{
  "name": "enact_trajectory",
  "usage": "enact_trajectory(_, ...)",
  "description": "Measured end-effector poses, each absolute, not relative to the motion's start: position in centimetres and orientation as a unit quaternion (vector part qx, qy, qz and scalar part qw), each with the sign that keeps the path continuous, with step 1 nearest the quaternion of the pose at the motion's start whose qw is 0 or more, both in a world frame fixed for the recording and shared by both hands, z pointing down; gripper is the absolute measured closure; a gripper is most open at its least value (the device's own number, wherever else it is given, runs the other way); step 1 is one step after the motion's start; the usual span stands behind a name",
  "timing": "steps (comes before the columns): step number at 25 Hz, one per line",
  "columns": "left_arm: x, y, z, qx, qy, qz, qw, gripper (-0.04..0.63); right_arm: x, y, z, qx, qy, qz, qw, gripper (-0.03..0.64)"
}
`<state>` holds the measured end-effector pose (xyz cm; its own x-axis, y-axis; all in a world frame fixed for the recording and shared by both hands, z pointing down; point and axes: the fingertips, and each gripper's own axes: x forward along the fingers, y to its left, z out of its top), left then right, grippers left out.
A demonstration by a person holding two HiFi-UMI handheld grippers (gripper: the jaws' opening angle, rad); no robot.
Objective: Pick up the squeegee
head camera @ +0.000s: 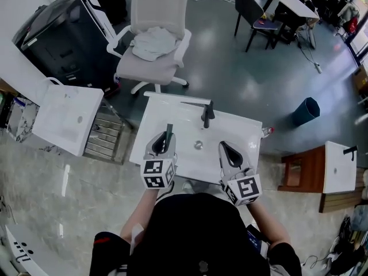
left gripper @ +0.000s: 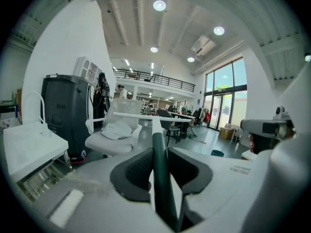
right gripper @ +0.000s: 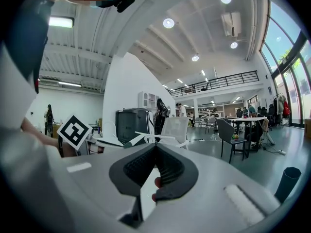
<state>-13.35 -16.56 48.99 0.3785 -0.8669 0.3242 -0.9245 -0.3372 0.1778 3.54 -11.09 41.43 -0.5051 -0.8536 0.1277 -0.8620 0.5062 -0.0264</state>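
Note:
My left gripper (head camera: 167, 135) is shut on the dark green handle (left gripper: 160, 174) of the squeegee, which is held above the white sink (head camera: 236, 128). Past the jaws the handle runs on to the white neck and the long white blade (head camera: 178, 99), seen as a level bar (left gripper: 146, 116) in the left gripper view. My right gripper (head camera: 225, 148) hovers beside it over the basin, its jaws shut with nothing between them (right gripper: 155, 149). The right gripper view also shows the squeegee blade (right gripper: 148, 136) and the left gripper's marker cube (right gripper: 74, 130) off to its left.
A black faucet (head camera: 207, 114) stands at the sink's far edge, and the drain (head camera: 198, 145) lies between the grippers. Beyond are a white office chair with a cloth (head camera: 152, 39) and a black cabinet (head camera: 63, 33). Another white sink (head camera: 69, 117) sits left, a wooden stand (head camera: 305, 168) right.

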Motion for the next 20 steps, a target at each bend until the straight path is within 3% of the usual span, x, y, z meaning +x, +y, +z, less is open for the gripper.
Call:
enact_trajectory(11,-11.5,-16.1,39.8,0.856,-0.514,0.020,0.040,0.488,2.6,-11.0,38.8,0.492,-0.870,0.029,0.020,0.614)
enact_trajectory(20,-11.0,-15.3,36.2,0.864,-0.503,-0.025,-0.003,0.488,2.9,-11.2,36.5,0.499,-0.866,0.007,0.009,0.614)
